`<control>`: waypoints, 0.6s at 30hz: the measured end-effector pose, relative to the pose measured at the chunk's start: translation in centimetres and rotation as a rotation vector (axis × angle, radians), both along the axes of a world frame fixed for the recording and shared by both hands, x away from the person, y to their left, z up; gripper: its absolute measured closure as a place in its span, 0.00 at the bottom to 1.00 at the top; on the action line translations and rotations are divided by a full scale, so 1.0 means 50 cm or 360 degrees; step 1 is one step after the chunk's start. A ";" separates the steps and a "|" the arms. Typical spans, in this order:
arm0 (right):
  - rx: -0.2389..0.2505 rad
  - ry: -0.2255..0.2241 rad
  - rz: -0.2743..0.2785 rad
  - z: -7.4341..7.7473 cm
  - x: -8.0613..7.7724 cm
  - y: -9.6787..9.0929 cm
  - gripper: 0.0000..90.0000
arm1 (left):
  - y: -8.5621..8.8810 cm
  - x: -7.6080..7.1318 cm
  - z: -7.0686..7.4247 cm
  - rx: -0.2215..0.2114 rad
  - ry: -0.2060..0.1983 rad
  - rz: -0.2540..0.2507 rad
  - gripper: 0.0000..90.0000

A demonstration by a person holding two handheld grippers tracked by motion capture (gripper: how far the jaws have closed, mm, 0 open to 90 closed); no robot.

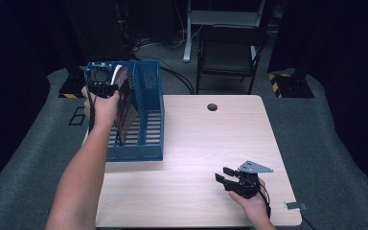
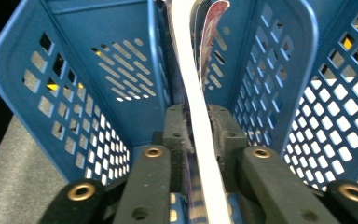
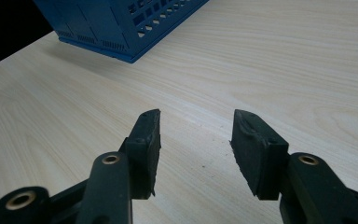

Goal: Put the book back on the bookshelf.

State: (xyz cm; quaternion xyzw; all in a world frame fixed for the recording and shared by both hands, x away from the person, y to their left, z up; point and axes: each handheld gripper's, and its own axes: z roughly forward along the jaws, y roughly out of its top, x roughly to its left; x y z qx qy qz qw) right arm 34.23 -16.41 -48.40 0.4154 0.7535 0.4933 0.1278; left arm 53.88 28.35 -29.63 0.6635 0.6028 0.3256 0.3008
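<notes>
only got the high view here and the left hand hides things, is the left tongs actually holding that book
Observer: Yes. In the left gripper view the left tongs are shut on the book, pads pressed on both sides of its white edge.
Operator: which slot is it in
Observer: It stands along a divider inside the blue rack; the compartment to its left looks empty there.
Operator: right tongs got anything
Observer: No. In the right gripper view the right tongs are open over bare table, nothing between them.
</notes>
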 end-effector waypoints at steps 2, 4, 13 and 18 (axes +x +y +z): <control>0.0007 0.0013 0.0002 0.000 0.000 0.002 0.58 | -0.004 -0.002 0.000 -0.0013 0.0002 -0.0020 0.85; 0.0001 0.0010 0.0004 -0.001 0.001 0.004 0.58 | -0.008 -0.005 0.000 -0.0007 0.0009 -0.0039 0.84; -0.0003 0.0015 0.0009 -0.001 0.001 0.004 0.58 | -0.012 -0.023 -0.005 -0.0022 0.0014 -0.0105 0.83; -0.0001 0.0004 0.0008 -0.001 0.002 0.003 0.58 | -0.001 -0.039 -0.007 -0.0042 0.0028 -0.0113 0.83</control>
